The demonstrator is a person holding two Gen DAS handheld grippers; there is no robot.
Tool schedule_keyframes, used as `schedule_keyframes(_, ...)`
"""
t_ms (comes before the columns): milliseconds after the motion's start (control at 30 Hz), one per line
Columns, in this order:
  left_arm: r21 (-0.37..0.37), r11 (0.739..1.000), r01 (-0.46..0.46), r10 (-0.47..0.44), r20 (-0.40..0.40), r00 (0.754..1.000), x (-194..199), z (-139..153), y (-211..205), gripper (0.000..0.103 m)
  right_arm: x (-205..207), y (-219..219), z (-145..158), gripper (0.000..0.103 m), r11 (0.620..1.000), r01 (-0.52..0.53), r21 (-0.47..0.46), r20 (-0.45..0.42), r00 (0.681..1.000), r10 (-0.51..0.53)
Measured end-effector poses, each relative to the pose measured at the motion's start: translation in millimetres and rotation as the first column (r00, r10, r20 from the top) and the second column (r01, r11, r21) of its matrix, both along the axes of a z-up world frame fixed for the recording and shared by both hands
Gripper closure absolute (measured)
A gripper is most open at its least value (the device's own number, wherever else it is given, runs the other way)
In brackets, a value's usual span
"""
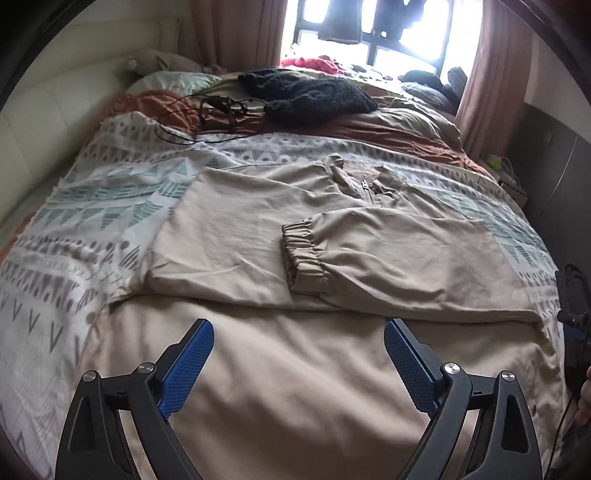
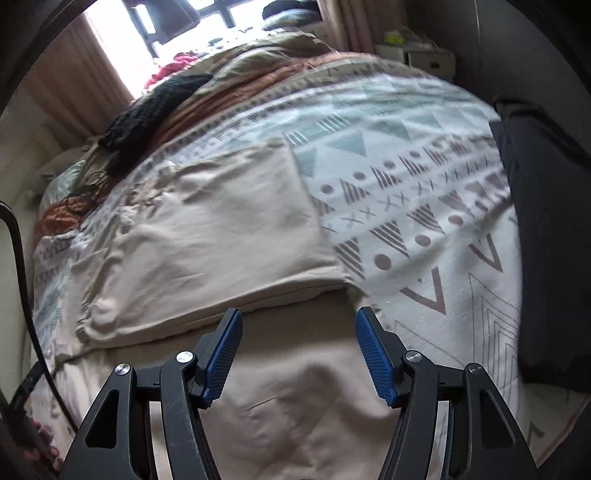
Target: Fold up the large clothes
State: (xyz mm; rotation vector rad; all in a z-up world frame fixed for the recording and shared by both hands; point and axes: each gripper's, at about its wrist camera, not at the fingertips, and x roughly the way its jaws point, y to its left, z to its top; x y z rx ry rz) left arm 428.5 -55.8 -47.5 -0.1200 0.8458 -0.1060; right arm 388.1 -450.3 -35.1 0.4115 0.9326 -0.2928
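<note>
A wide bed (image 1: 92,229) fills both views, covered by a white spread printed with teal and grey-brown triangles, dots and crosses. Farther up it lie rust-orange bedding (image 1: 388,129), a dark knitted garment (image 1: 310,92), a tangle of thin black cords (image 1: 218,110) and a pale pillow (image 1: 173,79). Behind the bed a bright window (image 1: 369,26) stands between pinkish curtains (image 1: 484,74), with dark clothes hanging in front of the glass and something red heaped on the sill side. A pale padded wall runs along the left of the left wrist view.

The beige garment (image 1: 258,221) lies spread flat across the near half of the bed. Its zip and collar point toward the window, and one sleeve with an elastic cuff (image 1: 303,254) is folded across the body. A fold edge runs crosswise, and the lower part of the cloth spreads toward the cameras. In the right wrist view, which is blurred, the same garment (image 2: 221,229) lies ahead and to the left.

The left tool (image 1: 298,363) hangs above the near part of the beige cloth, its blue pads wide apart, nothing between them, touching nothing. The right tool (image 2: 299,354) also hangs over the near cloth, jaws parted to a middling gap, empty, pads clear of the fabric
</note>
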Motion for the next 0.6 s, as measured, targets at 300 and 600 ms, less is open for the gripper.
schedule_keyframes(300,-0.002,0.999,-0.052,0.052,0.07,0.996,-62.1,12.7,15.2,0.009,-34.7,44.6,33.0,0.04,0.994,-0.004,-0.106,0.046,0.999,0.009)
schedule_keyframes(600,-0.067,0.994,-0.087,0.099,0.205,0.974,-132.0,51.1,27.0,0.007,-93.0,70.6,65.0,0.034,0.997,-0.018,-0.074,0.151,0.988,0.03)
